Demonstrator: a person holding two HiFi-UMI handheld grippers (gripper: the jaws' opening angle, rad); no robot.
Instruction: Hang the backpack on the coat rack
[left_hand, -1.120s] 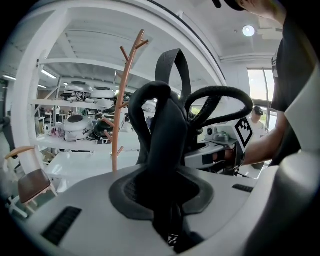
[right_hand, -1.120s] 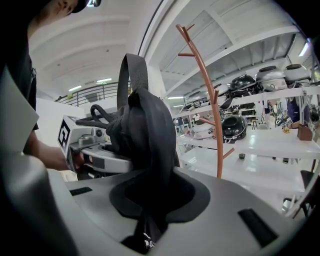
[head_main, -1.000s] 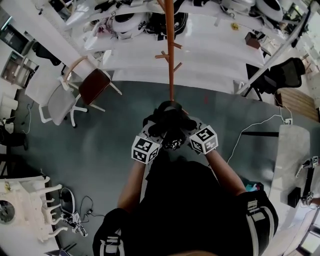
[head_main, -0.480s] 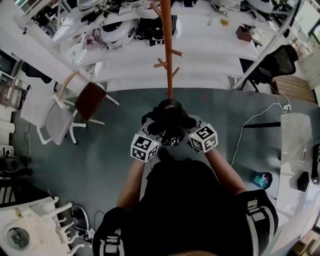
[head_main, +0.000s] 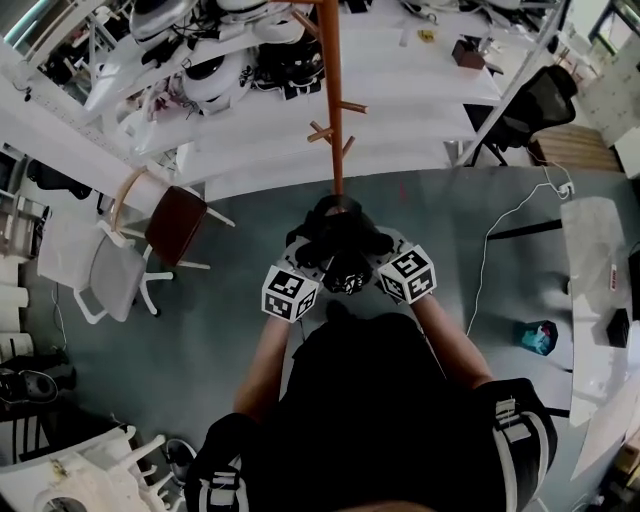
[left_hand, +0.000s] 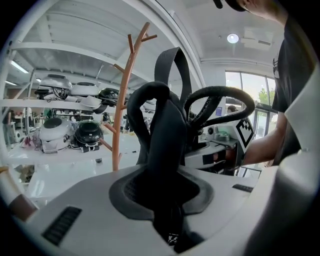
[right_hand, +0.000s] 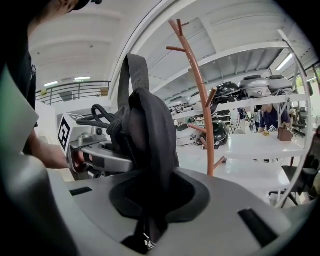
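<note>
The black backpack (head_main: 340, 243) hangs between my two grippers at the middle of the head view, its body below my arms. My left gripper (head_main: 312, 268) is shut on a black shoulder strap (left_hand: 167, 150), which fills its jaws. My right gripper (head_main: 372, 266) is shut on the backpack's black fabric (right_hand: 150, 145), with the grey top loop (right_hand: 134, 72) standing up above it. The brown wooden coat rack (head_main: 335, 110) stands straight ahead, its pole (left_hand: 120, 115) and pegs (right_hand: 197, 82) a short way beyond the backpack.
White shelving (head_main: 250, 60) with helmets stands behind the coat rack. A brown chair (head_main: 178, 222) and a grey chair (head_main: 115, 270) are at the left. A black office chair (head_main: 530, 110) and a white table (head_main: 595, 290) with a cable are at the right. The floor is grey.
Both grippers with the backpack have moved toward the coat rack; the rack and shelving have shifted in the head view, and the chairs at the left have slid down.
</note>
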